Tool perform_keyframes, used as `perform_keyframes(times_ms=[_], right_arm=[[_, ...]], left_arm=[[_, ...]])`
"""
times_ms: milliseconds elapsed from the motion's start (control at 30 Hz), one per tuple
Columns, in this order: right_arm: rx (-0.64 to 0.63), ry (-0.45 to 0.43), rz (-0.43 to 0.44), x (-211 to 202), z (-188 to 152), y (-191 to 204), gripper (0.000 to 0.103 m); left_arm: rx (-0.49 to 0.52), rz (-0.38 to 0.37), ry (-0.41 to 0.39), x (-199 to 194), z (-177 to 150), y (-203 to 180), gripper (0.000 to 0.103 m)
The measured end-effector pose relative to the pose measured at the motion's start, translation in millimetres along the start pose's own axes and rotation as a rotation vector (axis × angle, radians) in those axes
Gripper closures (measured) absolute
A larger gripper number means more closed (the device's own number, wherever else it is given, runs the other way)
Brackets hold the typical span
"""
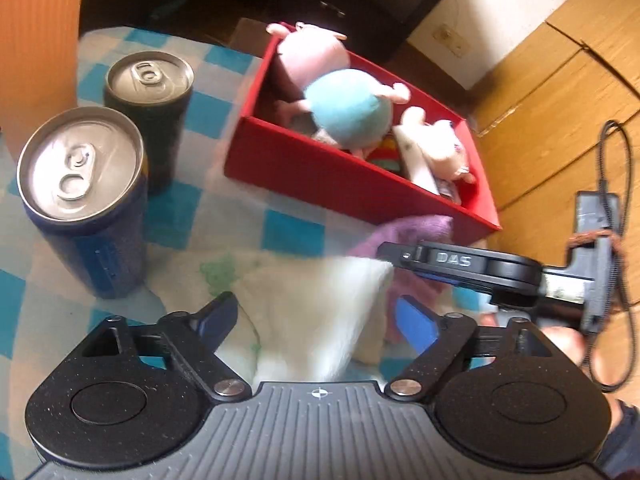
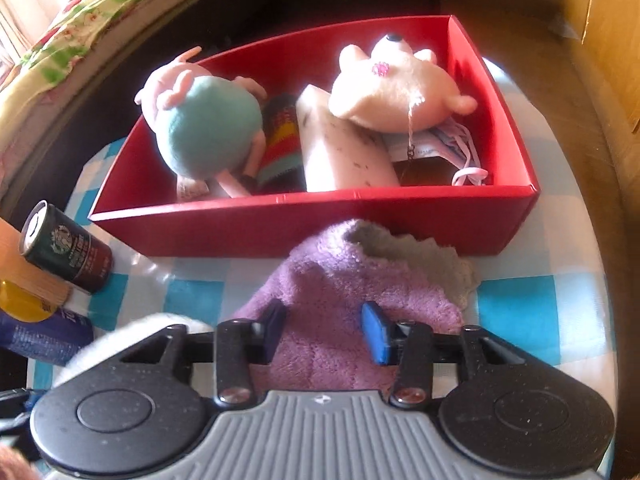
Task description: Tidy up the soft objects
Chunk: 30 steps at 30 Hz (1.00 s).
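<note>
A white fluffy cloth (image 1: 316,304) lies on the checked table cover, and my left gripper (image 1: 318,316) stands open around it, pads clear of its sides. A purple fuzzy sock (image 2: 340,280) with a grey cuff lies in front of the red box (image 2: 320,200). My right gripper (image 2: 324,324) is shut on a fold of that sock. In the left wrist view, one of the right gripper's fingers (image 1: 404,256) reaches in over the purple sock (image 1: 416,228). The box holds a blue-bodied plush (image 2: 208,128), a pale pink plush (image 2: 392,88), a striped sock and face masks.
Two upright drink cans (image 1: 80,160) (image 1: 148,76) stand left of the red box (image 1: 340,176). A dark green can (image 2: 64,252) and a blue one sit at the table's left edge. A wooden floor lies to the right, dark drawers behind.
</note>
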State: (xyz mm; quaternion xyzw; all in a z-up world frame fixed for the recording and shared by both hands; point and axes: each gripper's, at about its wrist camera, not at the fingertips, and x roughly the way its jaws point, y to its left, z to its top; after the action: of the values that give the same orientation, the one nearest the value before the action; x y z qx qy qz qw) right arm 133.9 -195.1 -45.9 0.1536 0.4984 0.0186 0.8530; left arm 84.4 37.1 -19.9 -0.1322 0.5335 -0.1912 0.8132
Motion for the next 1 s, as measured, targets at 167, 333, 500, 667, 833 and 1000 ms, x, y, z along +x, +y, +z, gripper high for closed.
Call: perform_keyframes(times_ms=[167, 333, 500, 667, 833, 1000], right_arm=[[0.019, 0.005, -0.013, -1.0, -0.5, -1.1, 0.052], [0.053, -0.047, -0.043, -16.0, 7.0, -13.7, 0.052], [0.046, -0.016, -0.025, -13.4, 10.5, -15.3, 0.049], [-0.006, -0.025, -0.046, -8.1, 8.9, -9.7, 0.051], [-0.016, 0.005, -0.06, -4.4, 11.1, -11.2, 0.103], [-0.092, 0.006, -0.053, -9.8, 0.6, 4.6, 0.103]], left_arm=[[0.21, 0.171, 0.044, 26.4, 4.3, -30.0, 0.034], [0.29, 0.111, 0.035, 28.5, 0.7, -57.9, 0.026], [0.364, 0.255, 0.118, 75.0, -7.6, -67.5, 0.045], [0.27, 0.254, 0.062, 56.2, 5.4, -48.4, 0.1], [0.209, 0.207, 0.006, 25.8, 13.6, -33.9, 0.1], [0.138, 0.155, -0.015, 10.4, 21.8, -28.0, 0.099]])
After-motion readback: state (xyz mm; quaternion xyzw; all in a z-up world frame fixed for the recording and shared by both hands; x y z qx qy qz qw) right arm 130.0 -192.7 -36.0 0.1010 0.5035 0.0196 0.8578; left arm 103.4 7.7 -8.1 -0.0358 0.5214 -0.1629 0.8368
